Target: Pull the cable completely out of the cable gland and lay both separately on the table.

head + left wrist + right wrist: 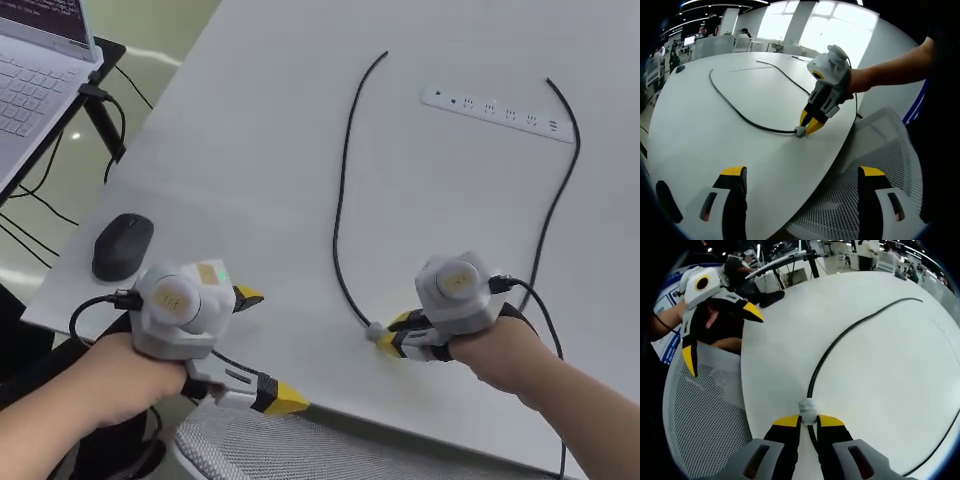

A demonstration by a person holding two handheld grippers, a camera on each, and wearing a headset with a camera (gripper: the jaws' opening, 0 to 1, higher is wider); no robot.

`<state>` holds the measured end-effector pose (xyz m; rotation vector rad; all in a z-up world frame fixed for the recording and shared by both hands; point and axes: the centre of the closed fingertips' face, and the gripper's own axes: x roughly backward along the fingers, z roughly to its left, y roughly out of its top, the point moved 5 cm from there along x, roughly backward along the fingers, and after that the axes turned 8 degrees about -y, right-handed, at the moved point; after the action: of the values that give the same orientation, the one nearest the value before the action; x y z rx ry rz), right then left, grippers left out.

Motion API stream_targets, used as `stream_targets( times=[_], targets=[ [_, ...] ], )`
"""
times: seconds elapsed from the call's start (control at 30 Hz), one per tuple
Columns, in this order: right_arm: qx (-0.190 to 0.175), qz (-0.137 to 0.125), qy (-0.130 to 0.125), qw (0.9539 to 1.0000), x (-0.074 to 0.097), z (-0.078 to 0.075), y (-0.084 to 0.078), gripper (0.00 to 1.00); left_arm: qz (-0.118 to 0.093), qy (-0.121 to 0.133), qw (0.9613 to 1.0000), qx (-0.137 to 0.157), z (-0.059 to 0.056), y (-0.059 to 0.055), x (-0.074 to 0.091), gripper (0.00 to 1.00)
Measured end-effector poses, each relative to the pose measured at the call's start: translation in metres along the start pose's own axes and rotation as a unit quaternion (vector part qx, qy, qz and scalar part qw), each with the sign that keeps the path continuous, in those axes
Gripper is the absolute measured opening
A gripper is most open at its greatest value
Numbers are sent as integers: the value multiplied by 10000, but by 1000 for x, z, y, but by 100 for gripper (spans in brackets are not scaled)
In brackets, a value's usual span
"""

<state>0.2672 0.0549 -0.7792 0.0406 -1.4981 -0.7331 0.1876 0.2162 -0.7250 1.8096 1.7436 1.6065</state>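
A long black cable (341,190) curves across the white table (250,150). A small grey cable gland (375,333) sits on its near end, close to the table's front edge. My right gripper (397,337) rests there with its yellow-tipped jaws shut on the cable just behind the gland. In the right gripper view the gland (807,409) lies right in front of the right gripper (808,421), and the cable (840,340) runs away from it. My left gripper (268,349) hangs open off the front edge, to the left of the gland (800,131), holding nothing.
A white power strip (497,112) lies at the back right, and its black cord (560,190) runs down toward the right arm. A black mouse (122,245) sits near the left edge, beside a laptop (35,75) on a stand. A mesh chair (260,445) is below the front edge.
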Motion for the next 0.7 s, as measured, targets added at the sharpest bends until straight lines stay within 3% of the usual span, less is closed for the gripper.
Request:
stream_targets(
  times=[0.33, 0.5, 0.7],
  targets=[
    [199, -158, -169, 9995, 14, 0, 5, 6, -39, -55, 9999, -82, -4, 5, -3, 91],
    [329, -146, -148, 9992, 27, 4, 4, 6, -126, -134, 9998, -125, -6, 16, -5, 90],
    [303, -302, -182, 9989, 54, 4, 12, 6, -166, -265, 9991, -294, -12, 34, -10, 88]
  ],
)
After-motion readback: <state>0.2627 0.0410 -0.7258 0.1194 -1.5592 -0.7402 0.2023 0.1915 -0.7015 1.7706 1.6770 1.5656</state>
